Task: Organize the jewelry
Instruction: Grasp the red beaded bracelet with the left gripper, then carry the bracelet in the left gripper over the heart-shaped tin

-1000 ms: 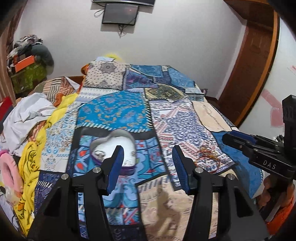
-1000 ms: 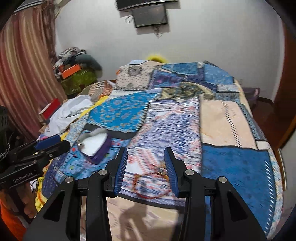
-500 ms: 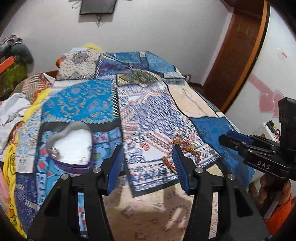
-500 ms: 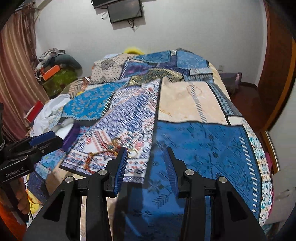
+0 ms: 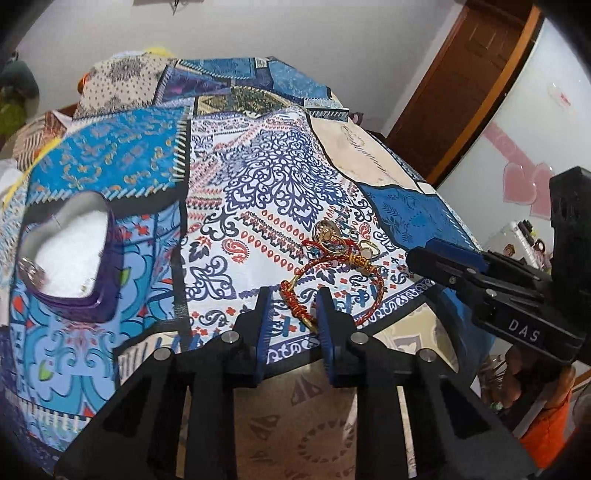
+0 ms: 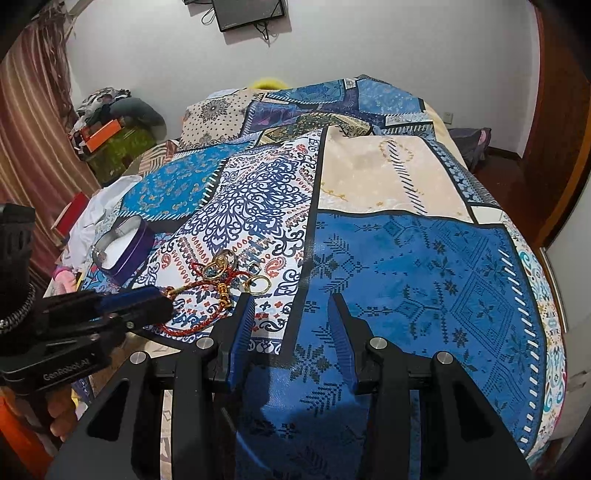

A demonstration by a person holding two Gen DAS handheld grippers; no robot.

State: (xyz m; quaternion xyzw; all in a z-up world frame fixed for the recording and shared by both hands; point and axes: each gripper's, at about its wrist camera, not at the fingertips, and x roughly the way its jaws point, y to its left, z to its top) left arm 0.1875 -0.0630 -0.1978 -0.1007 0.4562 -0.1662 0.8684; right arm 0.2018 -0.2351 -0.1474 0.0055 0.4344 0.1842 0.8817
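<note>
A tangle of jewelry lies on the patchwork quilt (image 5: 266, 177): a red cord bracelet (image 5: 334, 264) with gold beads, gold rings (image 5: 327, 232) and a small ring (image 6: 258, 284). My left gripper (image 5: 294, 295) points down at the bracelet's near end. Its jaws are closing with the cord between them, and a gap still shows on each side. The heart-shaped purple box (image 5: 109, 251) with white lining sits to the left, a silver piece inside. My right gripper (image 6: 291, 299) stands open over the blue patch, just right of the jewelry, with nothing between its fingers.
The quilt covers a bed; its right edge (image 6: 546, 332) drops off toward a wooden door (image 5: 461, 74). Clothes and cloth (image 6: 107, 206) pile up along the left side. A person's hand (image 5: 535, 387) holds the right gripper's handle. A screen (image 6: 251, 14) hangs on the back wall.
My left gripper swung right and down from the heart box to the jewelry, and its jaws narrowed around the bracelet. My right gripper shifted right onto the blue patch, jaws unchanged.
</note>
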